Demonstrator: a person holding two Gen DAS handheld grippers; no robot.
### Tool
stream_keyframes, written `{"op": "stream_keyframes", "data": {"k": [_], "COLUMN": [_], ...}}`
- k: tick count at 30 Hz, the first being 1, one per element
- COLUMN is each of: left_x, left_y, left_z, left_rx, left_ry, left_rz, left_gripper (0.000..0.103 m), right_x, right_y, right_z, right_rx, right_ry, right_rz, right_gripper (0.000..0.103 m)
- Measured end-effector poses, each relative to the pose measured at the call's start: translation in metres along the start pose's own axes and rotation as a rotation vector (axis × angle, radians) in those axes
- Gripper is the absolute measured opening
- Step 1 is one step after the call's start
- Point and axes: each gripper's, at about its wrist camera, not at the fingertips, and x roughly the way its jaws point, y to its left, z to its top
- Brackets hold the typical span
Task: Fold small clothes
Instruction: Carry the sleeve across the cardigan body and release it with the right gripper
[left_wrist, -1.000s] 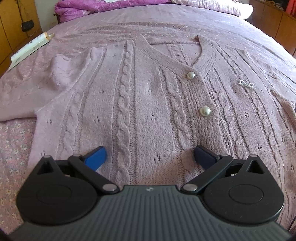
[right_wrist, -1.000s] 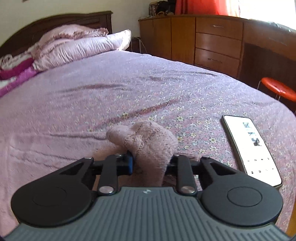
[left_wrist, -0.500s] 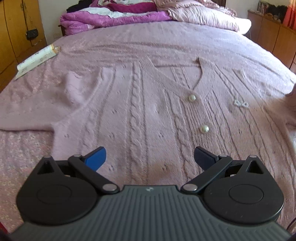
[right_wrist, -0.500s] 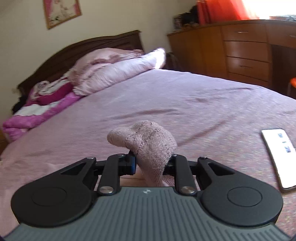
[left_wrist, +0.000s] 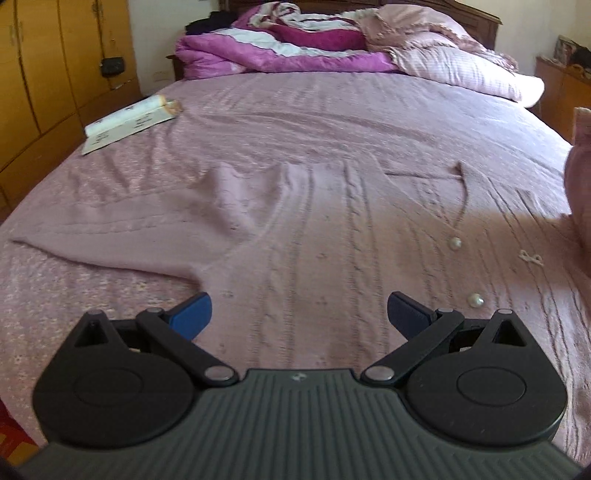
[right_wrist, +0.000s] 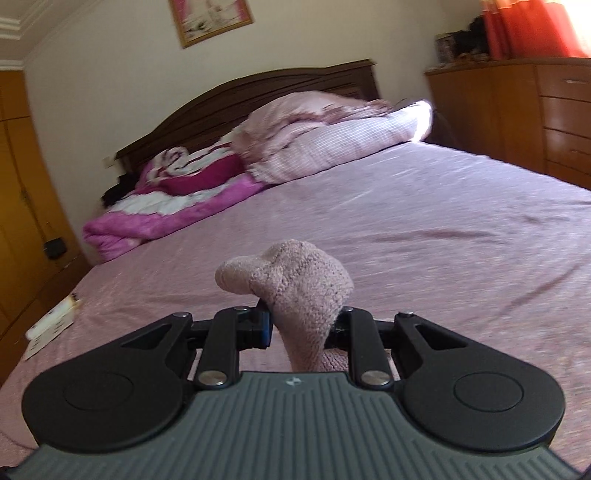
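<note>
A pale pink cable-knit cardigan with pearl buttons lies face up on the bed. Its left sleeve stretches out flat toward the bed's left side. My left gripper hovers open over the cardigan's lower body, nothing between its blue fingers. The other sleeve rises off the bed at the right edge of the left wrist view. My right gripper is shut on that sleeve's cuff, which bunches up between the fingers, held above the bed.
The bed has a mauve floral cover. Folded quilts and a pillow are piled at the headboard. A white tube and leaflet lie near the left edge. Wooden wardrobes stand left, a dresser right.
My right gripper has lifted the cuff and swung left, so the phone has left its view and the headboard has come in. The left gripper rose and drew back, showing more of the cardigan.
</note>
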Motion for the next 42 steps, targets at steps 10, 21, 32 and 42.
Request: {"op": "stream_keyframes", "data": {"k": [10,21,32,42], "left_x": [-0.002,0.005,0.012,0.027], "left_y": [0.027,0.031,0.006,-0.055], "left_z": [0.002,-0.004,0.008,0.024], "left_rx": [-0.041,-0.035,0.004,0.177], "left_ry": [-0.016,-0.005,-0.03,-0.091], "left_rz": [0.039,0.041,-0.013,-0.092], "left_gripper": [0.103,0.103,0.103,0.103], "right_x": [0.025,0.091,0.06,0.053], "right_y": [0.11,0.154,0.126,0.037], "right_z": [-0.042,-0.118,-0.105,-0.103], "right_rx": [-0.072,-0.123,-0.193,-0.135], "right_ry": [0.111,0.293,0.262,0.268], "right_rz": [0.162,0.187,0.3,0.089], "right_gripper": [0.023,0.057,0.079,0.079]}}
